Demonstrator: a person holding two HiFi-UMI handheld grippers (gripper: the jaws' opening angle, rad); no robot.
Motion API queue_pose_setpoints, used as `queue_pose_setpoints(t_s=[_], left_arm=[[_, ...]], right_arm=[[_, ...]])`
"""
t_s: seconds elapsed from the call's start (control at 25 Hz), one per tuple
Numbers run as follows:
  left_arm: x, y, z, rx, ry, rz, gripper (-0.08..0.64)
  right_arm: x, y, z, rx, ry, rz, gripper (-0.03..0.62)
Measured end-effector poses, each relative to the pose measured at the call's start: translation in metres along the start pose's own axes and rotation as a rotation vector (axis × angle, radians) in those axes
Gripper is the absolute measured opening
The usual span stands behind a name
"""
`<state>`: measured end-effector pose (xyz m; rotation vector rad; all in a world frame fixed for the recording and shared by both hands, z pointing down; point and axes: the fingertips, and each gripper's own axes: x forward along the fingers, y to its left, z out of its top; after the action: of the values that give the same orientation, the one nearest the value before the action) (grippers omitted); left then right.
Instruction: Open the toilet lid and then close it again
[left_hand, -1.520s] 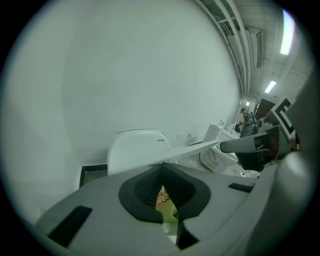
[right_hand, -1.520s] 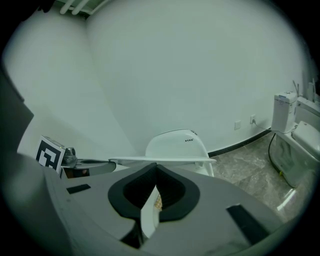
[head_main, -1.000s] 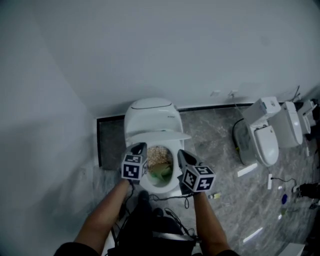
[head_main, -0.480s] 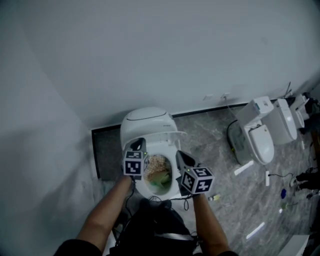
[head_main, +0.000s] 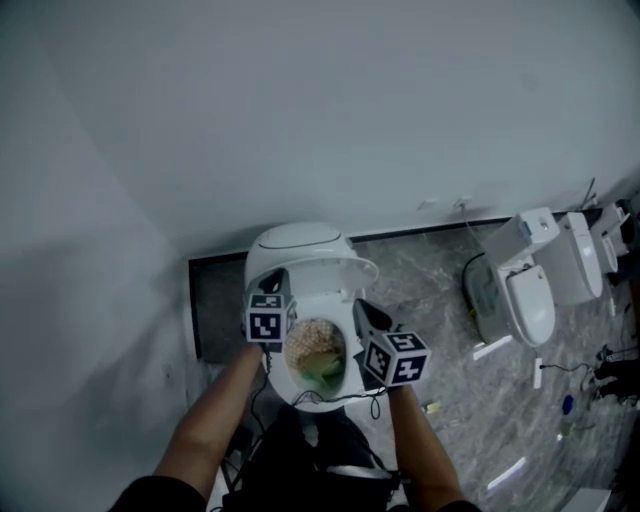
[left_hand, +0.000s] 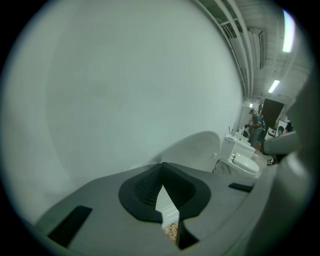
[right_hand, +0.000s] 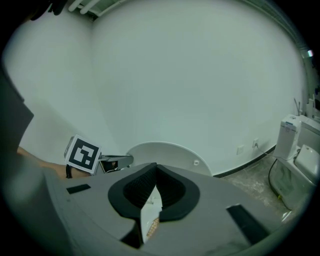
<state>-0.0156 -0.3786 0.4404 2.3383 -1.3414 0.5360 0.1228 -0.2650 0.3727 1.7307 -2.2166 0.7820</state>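
- The toilet lid (head_main: 322, 264) is at the back of the toilet bowl (head_main: 298, 392), lifted off the rim. The bowl is uncovered, with beige and green stuff (head_main: 315, 348) sitting inside.
- The left tool (head_main: 275, 284) is over the bowl's left rim, right by the lid's left edge. Its jaws are pressed together with nothing between them.
- The right tool (head_main: 362, 311) is over the bowl's right rim, a bit nearer the person. It's closed and empty too.
- Best guess on why they're closed: a lid like this gets nudged, not pinched, so shut tips work as a blunt pusher. One on each side of the bowl would keep the push even.
- No view shows whether either tip is actually touching the lid.
- The lid's long axis runs from the hinge at the back of the bowl up to its free edge.
- That free edge points up and away from the bowl toward the wall (head_main: 300, 110), and the underside faces the person.
- It looks tilted rather than fully upright, so this is probably mid-swing.
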Motion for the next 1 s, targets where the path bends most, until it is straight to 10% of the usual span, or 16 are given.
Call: queue_pose_setpoints(t_s=[1.0], left_arm=[[0.032, 0.024, 0.003, -0.026, 0.020, 0.111, 0.006]], right_arm=[[0.030, -0.032, 0.009, -0.012, 0.049, 0.088, 0.011]])
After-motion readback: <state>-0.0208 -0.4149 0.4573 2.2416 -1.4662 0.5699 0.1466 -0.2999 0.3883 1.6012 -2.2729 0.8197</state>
